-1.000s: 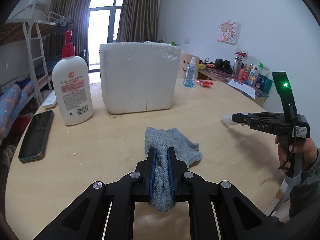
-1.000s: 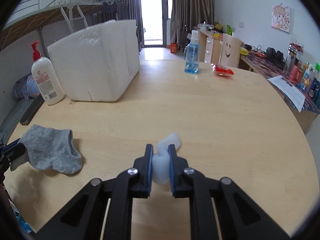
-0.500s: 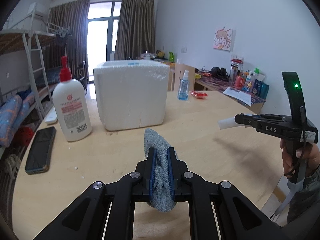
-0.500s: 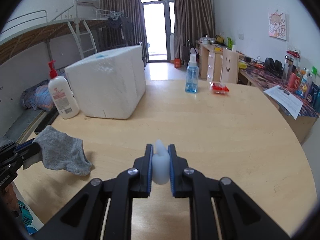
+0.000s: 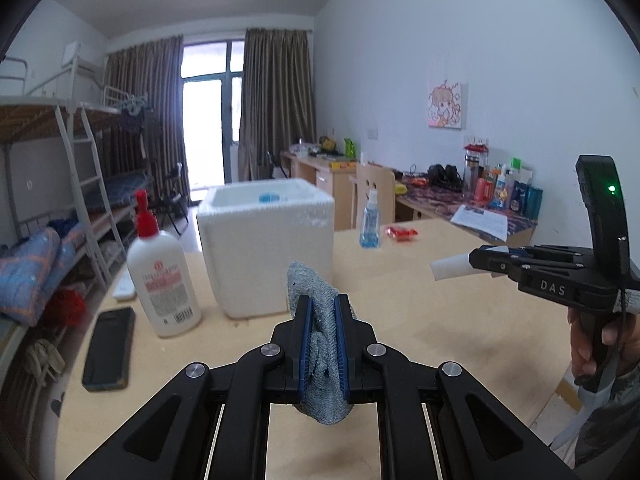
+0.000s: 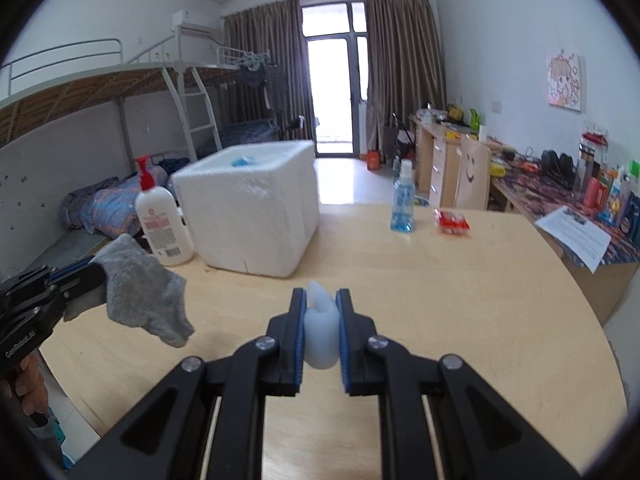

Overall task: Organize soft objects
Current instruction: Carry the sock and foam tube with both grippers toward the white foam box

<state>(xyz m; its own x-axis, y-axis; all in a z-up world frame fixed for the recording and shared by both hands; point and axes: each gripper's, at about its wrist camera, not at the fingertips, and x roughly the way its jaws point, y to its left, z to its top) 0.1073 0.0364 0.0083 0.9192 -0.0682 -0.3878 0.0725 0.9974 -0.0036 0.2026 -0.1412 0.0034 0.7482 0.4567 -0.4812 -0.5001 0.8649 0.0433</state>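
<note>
— Left wrist view?
— My left gripper (image 5: 320, 320), tilted slightly down, clamps a grey sock (image 5: 322, 360) above the round wooden table (image 5: 460, 320). My right hand (image 5: 600, 344) shows here.
— Right wrist view?
— My right gripper (image 6: 321, 312) pinches a soft white piece (image 6: 320, 336) above the table, facing the foam box (image 6: 252, 220). The sock hangs free at left.

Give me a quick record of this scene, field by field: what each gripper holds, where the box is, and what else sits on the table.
left gripper: shut on gray sock, held clear above the table
right gripper: shut on white soft piece
foam box: open top, on wooden table, something blue inside
beside box: lotion bottle with red pump
also on table: blue spray bottle, red packet, dark phone
</note>
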